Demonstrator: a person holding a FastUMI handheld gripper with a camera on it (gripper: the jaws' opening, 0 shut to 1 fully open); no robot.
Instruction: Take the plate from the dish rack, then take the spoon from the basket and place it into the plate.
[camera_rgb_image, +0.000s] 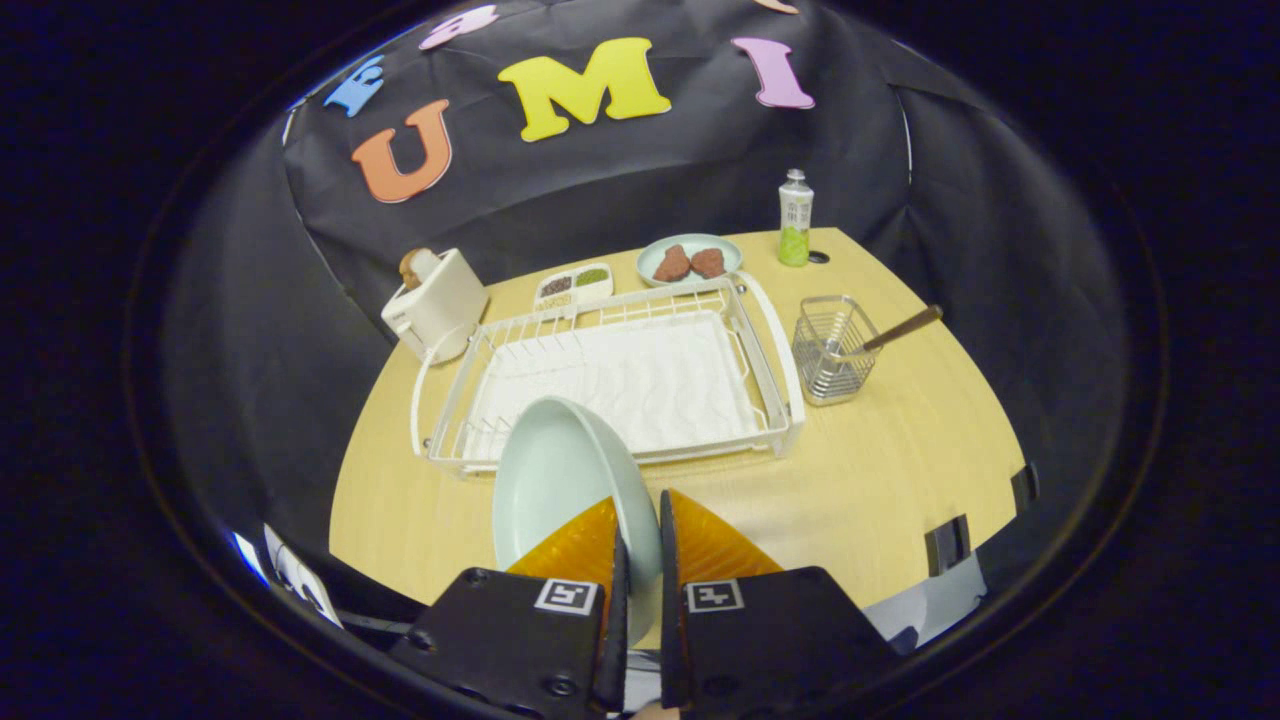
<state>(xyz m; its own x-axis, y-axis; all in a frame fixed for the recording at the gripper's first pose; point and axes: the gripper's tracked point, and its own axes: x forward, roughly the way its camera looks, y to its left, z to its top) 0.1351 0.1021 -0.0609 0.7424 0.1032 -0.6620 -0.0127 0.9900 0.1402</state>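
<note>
Orange fingers (580, 550) of the gripper (640, 555) are clamped on the pale-green plate (560, 480) rim; slippage is risked, since only its edge is pinched above the table (880, 470).

Black gripper (640, 545) body with square markers, screws, ribbed orange fingers (575, 548).

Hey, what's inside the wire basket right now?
A spoon stands in the wire basket, its brown handle leaning out. Its bowl end, down behind the wires, cannot be made out. The gripper holds the plate.

Pale mint plate (560, 470), white dish rack (610, 380), orange-fingered gripper (640, 545).
</note>
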